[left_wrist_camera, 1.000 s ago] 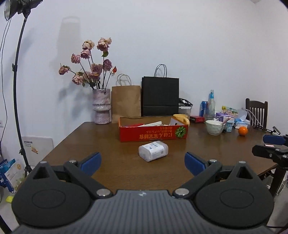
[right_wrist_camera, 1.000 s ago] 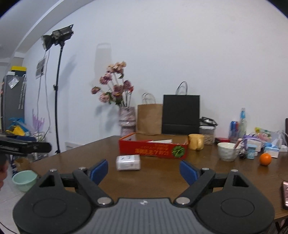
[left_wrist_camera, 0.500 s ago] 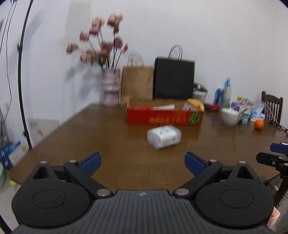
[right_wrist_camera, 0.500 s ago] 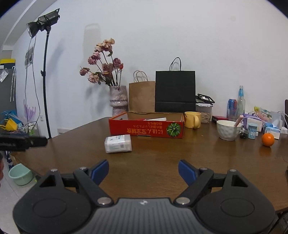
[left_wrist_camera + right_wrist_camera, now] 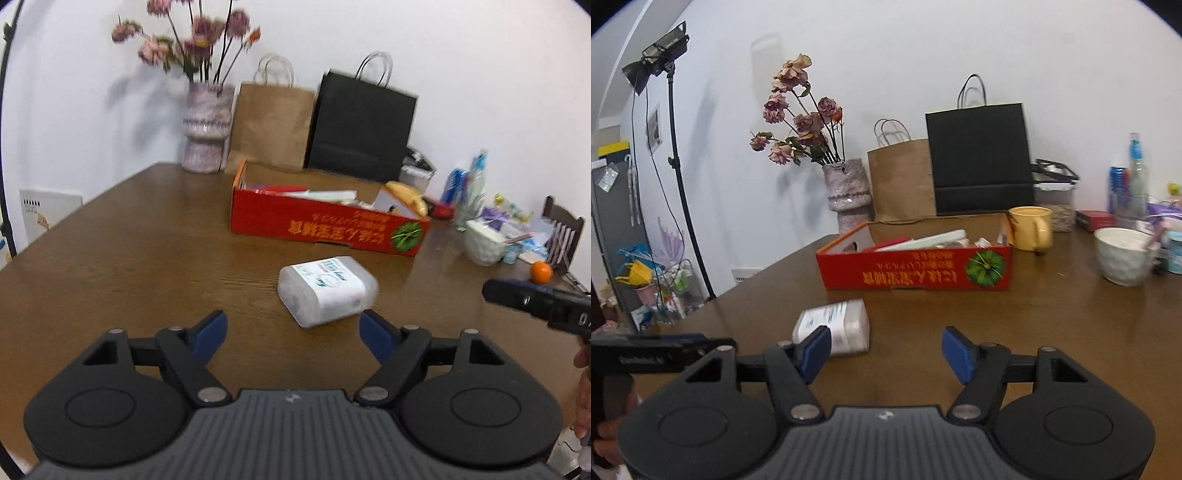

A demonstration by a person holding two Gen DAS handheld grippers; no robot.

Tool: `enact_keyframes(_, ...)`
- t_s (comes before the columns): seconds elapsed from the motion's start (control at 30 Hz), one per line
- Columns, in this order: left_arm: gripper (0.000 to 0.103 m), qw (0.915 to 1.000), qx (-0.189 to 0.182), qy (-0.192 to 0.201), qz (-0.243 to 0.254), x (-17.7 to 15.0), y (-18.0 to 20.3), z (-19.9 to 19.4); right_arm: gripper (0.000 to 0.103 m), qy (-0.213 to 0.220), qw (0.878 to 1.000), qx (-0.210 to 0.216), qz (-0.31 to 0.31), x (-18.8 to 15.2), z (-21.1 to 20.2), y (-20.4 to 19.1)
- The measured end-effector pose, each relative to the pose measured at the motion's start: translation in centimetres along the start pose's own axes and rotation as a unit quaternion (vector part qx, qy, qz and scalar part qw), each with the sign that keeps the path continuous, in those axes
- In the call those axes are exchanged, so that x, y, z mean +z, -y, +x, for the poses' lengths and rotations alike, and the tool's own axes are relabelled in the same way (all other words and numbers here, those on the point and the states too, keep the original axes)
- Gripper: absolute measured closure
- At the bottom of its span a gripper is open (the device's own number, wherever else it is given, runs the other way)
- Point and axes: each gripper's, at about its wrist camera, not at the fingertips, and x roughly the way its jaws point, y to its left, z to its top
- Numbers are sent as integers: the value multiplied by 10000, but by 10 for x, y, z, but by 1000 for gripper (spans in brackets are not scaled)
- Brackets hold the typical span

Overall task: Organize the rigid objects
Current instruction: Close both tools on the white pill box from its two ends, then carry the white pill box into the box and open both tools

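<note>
A white plastic container with a label (image 5: 327, 290) lies on its side on the brown wooden table (image 5: 129, 258), in front of a low red cardboard box (image 5: 325, 225) that holds several items. My left gripper (image 5: 293, 334) is open and empty, just short of the container, which lies ahead toward its right finger. My right gripper (image 5: 886, 352) is open and empty; the container (image 5: 836, 325) lies just ahead of its left finger, and the red box (image 5: 916, 266) stands beyond.
A vase of dried flowers (image 5: 207, 136), a brown paper bag (image 5: 271, 125) and a black bag (image 5: 362, 125) stand behind the box. A yellow mug (image 5: 1032, 227), white bowl (image 5: 1124, 256), bottles and an orange (image 5: 541, 271) sit at the right. A light stand (image 5: 676, 147) stands left of the table.
Both grippers have moved forward over the table toward the white container, which now looks much larger and closer. Both stay open.
</note>
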Motion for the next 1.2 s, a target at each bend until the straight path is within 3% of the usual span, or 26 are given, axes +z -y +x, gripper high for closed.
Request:
enact_keyframes(0.2,22,9981,-356,-369,-345,24,-4,55,42,-334,9979,501,231,23,78,4)
enact_keyframes(0.3,24,9973,-350,-477,-439,29,-5,76,48,-577,9959,649,271,24,112,-1)
enact_keyframes(0.4,36,9961,-357,-633,-503,28,-9,91,55,-757,9939,719,368,18,132,-2)
enact_keyframes(0.57,45,9913,-759,-633,-874,25,-19,98,61,-868,9891,941,730,6,148,8)
enact_keyframes(0.63,63,9888,-989,-617,-929,26,-19,97,69,-901,9865,1102,812,5,151,9)
enact_keyframes(0.67,64,9895,-943,-601,-914,27,-17,96,69,-913,9856,1142,852,6,152,8)
enact_keyframes(0.8,72,9915,-755,-517,-922,28,-11,94,70,-915,9872,1029,801,6,148,2)
enact_keyframes(0.9,72,9948,-581,-392,-742,29,2,80,73,-767,9905,955,630,8,128,-5)
enact_keyframes(1.0,72,9958,-625,-205,-634,26,19,56,73,-503,9945,797,449,9,96,-11)
enact_keyframes(1.2,72,9946,-906,132,-483,22,46,6,73,-159,9951,700,677,6,22,-12)
